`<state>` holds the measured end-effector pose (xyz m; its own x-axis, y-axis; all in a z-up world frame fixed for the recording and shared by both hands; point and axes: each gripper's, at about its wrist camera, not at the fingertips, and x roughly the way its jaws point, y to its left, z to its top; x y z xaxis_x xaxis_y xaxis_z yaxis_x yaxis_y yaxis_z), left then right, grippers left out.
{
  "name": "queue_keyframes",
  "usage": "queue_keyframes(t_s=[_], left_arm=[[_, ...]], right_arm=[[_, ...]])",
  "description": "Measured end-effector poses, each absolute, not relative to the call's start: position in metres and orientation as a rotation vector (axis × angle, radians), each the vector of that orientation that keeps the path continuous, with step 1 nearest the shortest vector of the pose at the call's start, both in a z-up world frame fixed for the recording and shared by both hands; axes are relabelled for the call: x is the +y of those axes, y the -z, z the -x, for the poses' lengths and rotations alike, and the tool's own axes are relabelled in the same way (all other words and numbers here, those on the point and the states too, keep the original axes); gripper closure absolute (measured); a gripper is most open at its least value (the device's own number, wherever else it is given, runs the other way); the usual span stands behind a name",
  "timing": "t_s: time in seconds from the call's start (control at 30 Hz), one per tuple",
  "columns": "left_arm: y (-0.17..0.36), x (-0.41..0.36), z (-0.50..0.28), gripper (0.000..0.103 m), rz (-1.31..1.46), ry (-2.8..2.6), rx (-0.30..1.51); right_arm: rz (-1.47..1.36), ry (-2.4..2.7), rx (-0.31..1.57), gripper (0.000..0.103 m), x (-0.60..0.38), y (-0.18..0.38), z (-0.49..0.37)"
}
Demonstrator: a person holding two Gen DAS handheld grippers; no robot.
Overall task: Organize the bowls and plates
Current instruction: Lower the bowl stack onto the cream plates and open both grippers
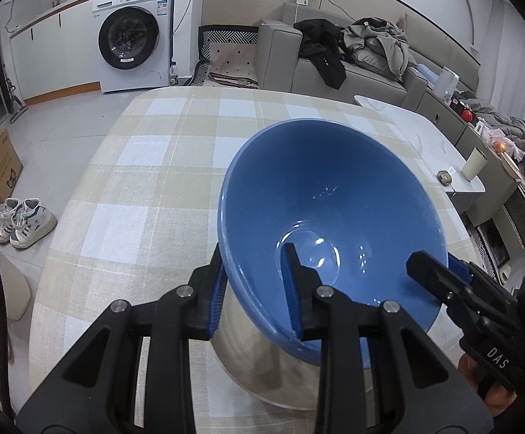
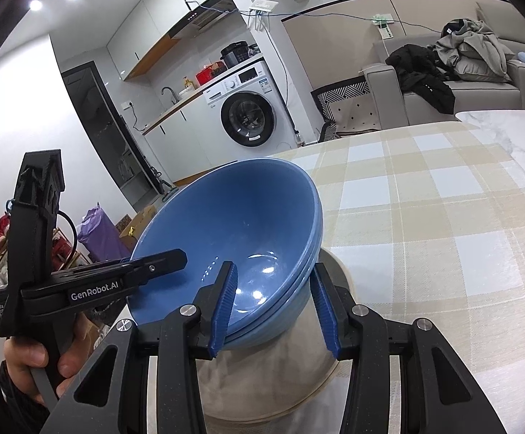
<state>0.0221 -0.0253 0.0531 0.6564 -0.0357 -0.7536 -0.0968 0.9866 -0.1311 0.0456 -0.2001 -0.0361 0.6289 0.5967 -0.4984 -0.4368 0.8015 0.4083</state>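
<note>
A stack of blue bowls [image 1: 334, 195] [image 2: 233, 224] is tilted over a beige plate [image 1: 262, 365] [image 2: 269, 379] on the checked tablecloth. In the right wrist view the edges of two or three nested bowls show. My left gripper [image 1: 255, 289] has one finger inside and one outside the near rim, pads against the wall. My right gripper [image 2: 273, 307] straddles the opposite rim the same way; its left pad touches the inside, its right pad stands a little off the outer wall. Each gripper shows in the other's view, the right one [image 1: 443, 282], the left one [image 2: 146, 267].
The table [image 1: 161, 166] carries a beige and white checked cloth [image 2: 425, 217]. A white marble side table [image 1: 425, 137] with a cup [image 1: 475, 164] stands to the right. A washing machine [image 1: 132, 36], a sofa with clothes [image 1: 353, 50] and shoes [image 1: 24, 220] lie beyond.
</note>
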Motion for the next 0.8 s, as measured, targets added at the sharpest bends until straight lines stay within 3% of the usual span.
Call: queue_keyframes(t_s=[0.5,0.8], left_arm=[[-0.0489,-0.0204,-0.0215,0.077,0.166,-0.033,0.855],[-0.0461,-0.0180,-0.0143,0.055,0.168,-0.018,0.845]], right_arm=[[-0.259,-0.605,0.663,0.058,-0.1997,0.0348,-0.0448],[-0.256,-0.605,0.638,0.046,-0.2014,0.0287,-0.0412]])
